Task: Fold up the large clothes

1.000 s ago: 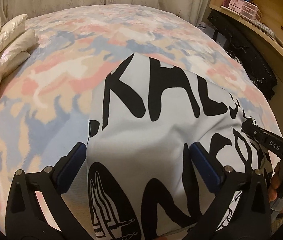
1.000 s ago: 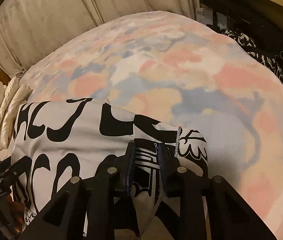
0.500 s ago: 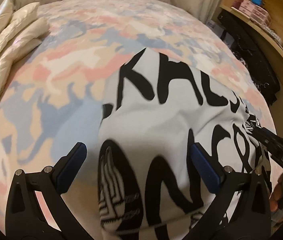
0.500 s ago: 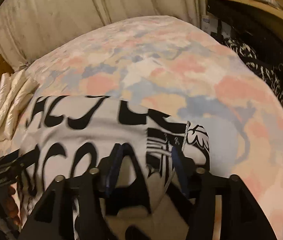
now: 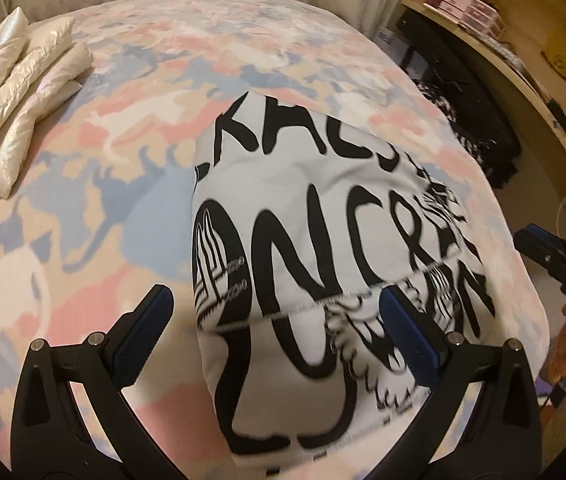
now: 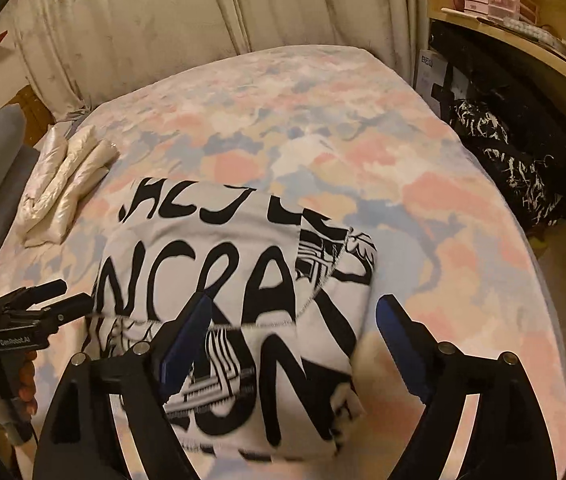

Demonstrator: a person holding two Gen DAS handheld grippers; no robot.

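The bed point(image 6: 423, 208) lies open beyond and to the right of the folded garment point(image 6: 235, 280), a wide bare stretch of patterned cover; on the left a pale folded quilt point(image 5: 15, 92) lies near the bed's left edge, well apart from the garment, with bare cover between; along the right side a dark heap of clothes point(image 6: 515, 168) and a desk point(image 6: 523, 60) crowd the bed's edge, leaving only a narrow gap; curtains point(image 6: 143, 32) close off the far end; both grippers, the left point(image 5: 275, 320) and the right point(image 6: 295, 336), hang spread wide over the garment's near edge, gripping nothing.
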